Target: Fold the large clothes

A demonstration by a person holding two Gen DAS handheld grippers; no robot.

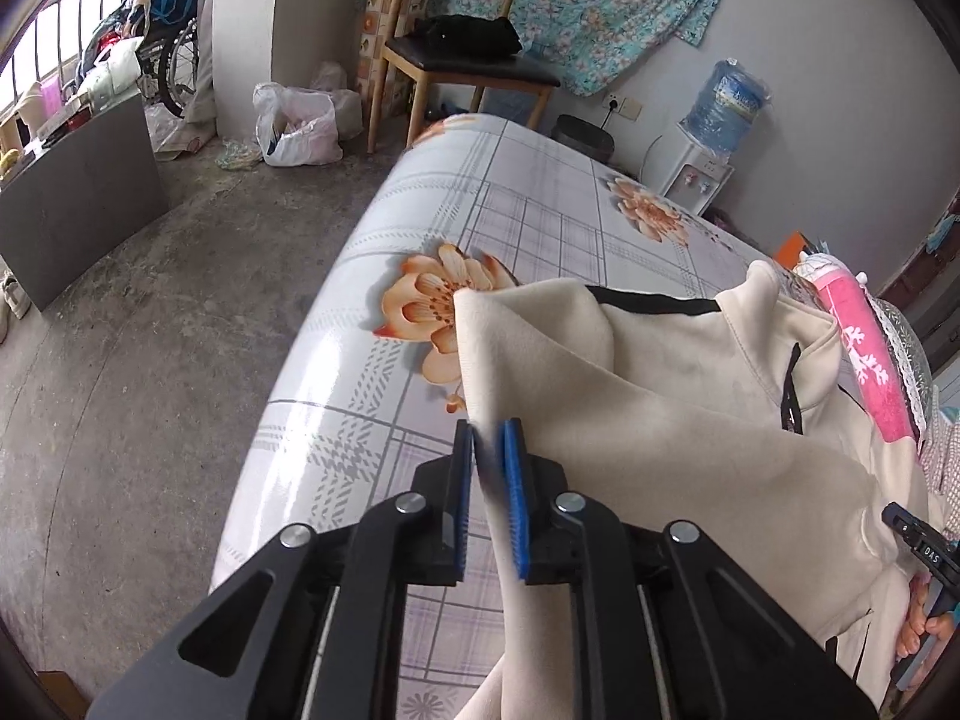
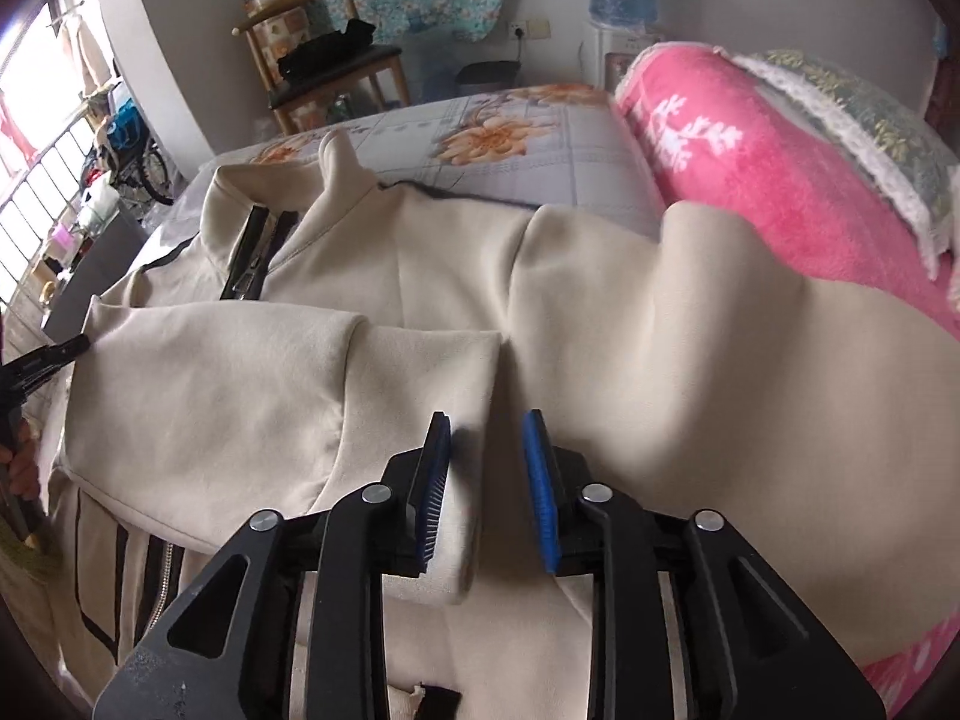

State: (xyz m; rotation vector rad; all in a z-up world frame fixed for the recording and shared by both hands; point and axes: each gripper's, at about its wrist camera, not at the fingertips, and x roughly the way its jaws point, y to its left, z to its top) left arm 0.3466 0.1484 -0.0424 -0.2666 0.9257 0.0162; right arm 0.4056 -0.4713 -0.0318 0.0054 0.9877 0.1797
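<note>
Cream jacket [image 2: 420, 276] lies spread on the floral-covered bed [image 1: 516, 204], partly against a pink blanket [image 2: 750, 162]. Left hand-held gripper [image 1: 489, 438]: jaws narrow, pinching the jacket's edge. Right hand-held gripper [image 2: 486, 426]: jaws parted over a fold of cream fabric, pads not pressing it.
</note>
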